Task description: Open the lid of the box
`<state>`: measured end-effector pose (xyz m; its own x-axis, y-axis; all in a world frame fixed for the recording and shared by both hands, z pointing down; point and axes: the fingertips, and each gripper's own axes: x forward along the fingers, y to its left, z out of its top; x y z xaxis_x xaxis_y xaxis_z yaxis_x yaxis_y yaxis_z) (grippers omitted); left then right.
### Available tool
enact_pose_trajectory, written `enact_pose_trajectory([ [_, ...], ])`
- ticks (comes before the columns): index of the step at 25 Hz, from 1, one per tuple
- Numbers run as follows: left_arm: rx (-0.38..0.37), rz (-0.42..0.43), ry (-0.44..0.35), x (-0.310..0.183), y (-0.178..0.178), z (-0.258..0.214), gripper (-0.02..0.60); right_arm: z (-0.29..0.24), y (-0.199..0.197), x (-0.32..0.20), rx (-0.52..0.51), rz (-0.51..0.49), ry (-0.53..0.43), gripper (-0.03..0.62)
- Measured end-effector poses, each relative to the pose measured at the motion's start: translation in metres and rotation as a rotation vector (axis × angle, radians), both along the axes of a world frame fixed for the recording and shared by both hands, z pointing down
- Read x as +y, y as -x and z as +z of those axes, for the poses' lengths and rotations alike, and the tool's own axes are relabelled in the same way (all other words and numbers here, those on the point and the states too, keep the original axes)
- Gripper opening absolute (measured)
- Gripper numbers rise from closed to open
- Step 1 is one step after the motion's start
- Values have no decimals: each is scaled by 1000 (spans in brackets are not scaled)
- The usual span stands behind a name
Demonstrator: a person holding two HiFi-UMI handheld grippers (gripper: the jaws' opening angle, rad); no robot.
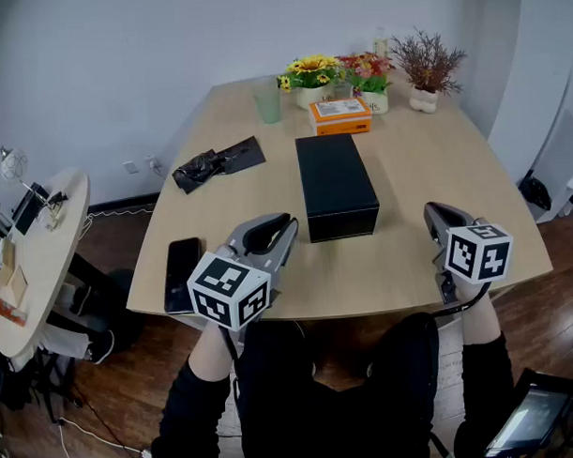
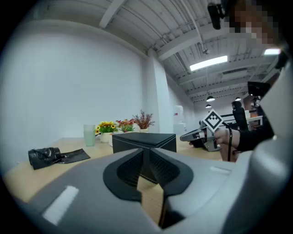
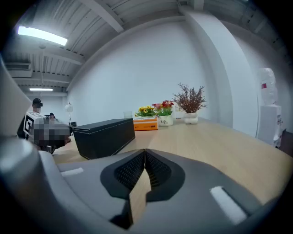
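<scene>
A long black box with its lid closed lies in the middle of the wooden table, its short end towards me. My left gripper hovers near the table's front edge, just left of the box's near end, jaws shut and empty. In the left gripper view the box sits right ahead of the shut gripper. My right gripper is at the front right, apart from the box, also shut with nothing in it. From the right gripper the box lies to the left.
A black phone lies at the front left edge. A crumpled black bag sits left of the box. At the far end stand an orange box, a green cup, flower pots and a dried plant.
</scene>
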<state>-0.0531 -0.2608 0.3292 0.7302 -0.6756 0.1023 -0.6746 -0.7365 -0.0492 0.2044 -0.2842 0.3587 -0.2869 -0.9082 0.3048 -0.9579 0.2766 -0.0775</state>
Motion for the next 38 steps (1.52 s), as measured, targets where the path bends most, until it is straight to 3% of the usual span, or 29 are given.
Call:
enact_pose_trajectory([
  [2, -22, 0, -24, 5, -7, -6, 50, -6, 9, 6, -11, -32, -65, 2],
  [4, -66, 6, -45, 10, -14, -9, 202, -16, 28, 15, -6, -99, -151, 2],
  [5, -96, 10, -53, 12, -17, -9, 240, -21, 41, 21, 7, -147, -185, 2],
  [7, -147, 15, -48, 10, -23, -7, 272, -28, 69, 27, 41, -246, -209, 79],
  [9, -153, 20, 0, 2, -27, -3, 278, -30, 93, 27, 68, -322, -191, 159],
  [13, -87, 60, 125, -11, -34, 4, 278, -18, 117, 18, 148, -373, -118, 179],
  [22, -105, 94, 93, -16, -46, 3, 279, -17, 140, 18, 106, -474, -90, 230],
  [27, -193, 68, 32, -16, -47, 7, 278, -16, 139, 16, 154, -449, -110, 186],
  [33, -208, 69, -13, -17, -46, 7, 268, -14, 139, 16, 154, -447, -106, 166],
  [35, -259, 63, -93, -17, -48, 2, 268, -14, 138, 15, 153, -449, -101, 164],
  [38, -428, 48, -261, -16, -52, -5, 307, -14, 140, 14, 170, -457, -100, 164],
])
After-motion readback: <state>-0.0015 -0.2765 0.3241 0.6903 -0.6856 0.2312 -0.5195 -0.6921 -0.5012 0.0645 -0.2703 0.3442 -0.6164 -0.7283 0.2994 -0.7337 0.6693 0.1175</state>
